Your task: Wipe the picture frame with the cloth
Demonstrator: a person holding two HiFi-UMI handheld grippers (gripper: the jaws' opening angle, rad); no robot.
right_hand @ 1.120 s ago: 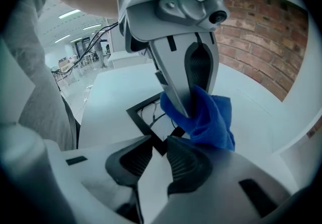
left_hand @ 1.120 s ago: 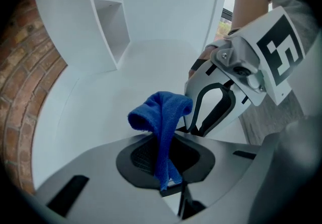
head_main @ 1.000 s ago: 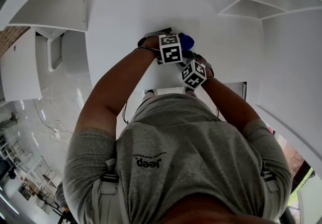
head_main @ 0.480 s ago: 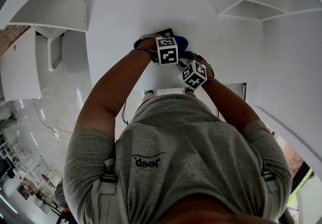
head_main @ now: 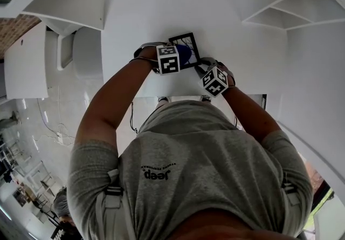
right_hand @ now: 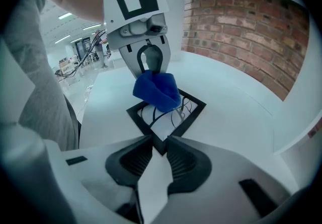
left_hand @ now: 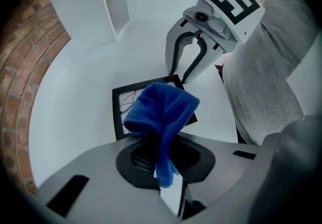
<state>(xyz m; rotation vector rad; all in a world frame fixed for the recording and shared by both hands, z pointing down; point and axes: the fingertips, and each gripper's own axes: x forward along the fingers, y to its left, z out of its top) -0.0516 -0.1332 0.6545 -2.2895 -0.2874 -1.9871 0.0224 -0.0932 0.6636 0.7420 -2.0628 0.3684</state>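
Note:
A black picture frame [head_main: 190, 45] with a white line drawing lies flat on the white table [head_main: 140, 12]. My left gripper [left_hand: 162, 155] points straight down and is shut on a bunched blue cloth [left_hand: 161, 109]. The cloth rests on the frame [left_hand: 119, 112] and covers its near right part. From the other side the cloth [right_hand: 156, 91] hangs from the left gripper [right_hand: 147, 69] over the frame's middle. My right gripper [right_hand: 160, 143] is shut on the near corner of the frame [right_hand: 190, 111], pinching it between its pads.
A white shelf unit [head_main: 280, 7] stands at the table's far right. White cabinets [head_main: 32, 61] stand to the left past the table's edge. A brick wall [right_hand: 241, 31] runs behind the table. The person's torso [head_main: 199, 169] is against the table's near edge.
My left gripper has slid to the left across the frame with the cloth, and more of the frame's right side now shows. The right gripper has kept its hold on the corner.

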